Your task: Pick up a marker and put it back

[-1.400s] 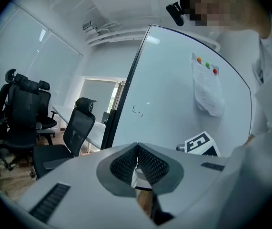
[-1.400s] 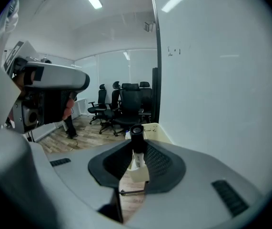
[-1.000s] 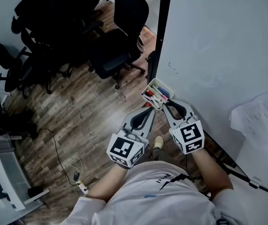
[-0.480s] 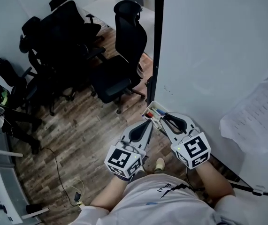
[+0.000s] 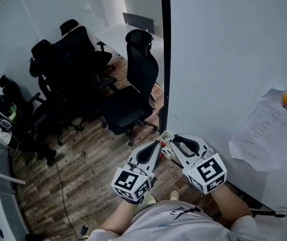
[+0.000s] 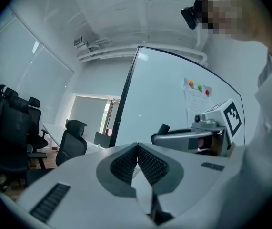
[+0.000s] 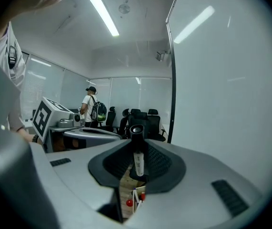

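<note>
My right gripper (image 7: 136,160) is shut on a marker (image 7: 136,149) with a white barrel and a black cap, which sticks up between the pads. Through the gap below, the white marker tray (image 7: 135,198) shows with red markers in it. In the head view the right gripper (image 5: 173,141) sits at the tray (image 5: 165,136) on the whiteboard's lower edge. My left gripper (image 5: 158,145) is just left of it, jaws pressed together with nothing between them (image 6: 138,160). The left gripper view shows the right gripper (image 6: 160,132) with the dark cap at its tip.
The whiteboard (image 5: 223,59) fills the right side, with a paper sheet (image 5: 264,132) pinned by magnets. Black office chairs (image 5: 133,89) stand on the wooden floor to the left. A person with a backpack (image 7: 92,109) stands far off.
The head view has tilted upward, showing more of the room and board. Both grippers stay together at the tray, which they now largely cover.
</note>
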### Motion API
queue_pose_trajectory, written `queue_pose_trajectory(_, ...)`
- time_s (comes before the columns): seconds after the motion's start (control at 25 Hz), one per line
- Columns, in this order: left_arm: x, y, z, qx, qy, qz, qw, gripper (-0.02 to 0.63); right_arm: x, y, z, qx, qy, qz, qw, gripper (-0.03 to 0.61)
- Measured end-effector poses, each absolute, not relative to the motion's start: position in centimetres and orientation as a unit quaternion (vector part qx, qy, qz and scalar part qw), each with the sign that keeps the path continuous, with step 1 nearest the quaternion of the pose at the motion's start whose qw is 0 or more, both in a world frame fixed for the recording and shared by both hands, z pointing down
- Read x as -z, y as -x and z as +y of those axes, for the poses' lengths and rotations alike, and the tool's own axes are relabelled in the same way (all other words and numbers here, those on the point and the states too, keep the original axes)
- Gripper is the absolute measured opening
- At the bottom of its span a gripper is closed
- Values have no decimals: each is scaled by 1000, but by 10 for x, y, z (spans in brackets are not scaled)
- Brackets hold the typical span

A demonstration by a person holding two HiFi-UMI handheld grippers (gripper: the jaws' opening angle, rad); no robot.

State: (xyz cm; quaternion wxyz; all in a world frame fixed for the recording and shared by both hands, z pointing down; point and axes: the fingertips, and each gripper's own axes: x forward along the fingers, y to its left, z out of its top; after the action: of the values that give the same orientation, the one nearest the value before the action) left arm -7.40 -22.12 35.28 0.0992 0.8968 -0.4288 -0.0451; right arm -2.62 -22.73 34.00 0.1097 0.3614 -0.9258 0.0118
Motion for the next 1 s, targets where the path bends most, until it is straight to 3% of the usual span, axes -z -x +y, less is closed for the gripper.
queue_pose_trajectory(1.0, -340, 66, -218, 56, -904, -415, 88, 11, -334, 28, -222, -9, -366, -924, 107, 81)
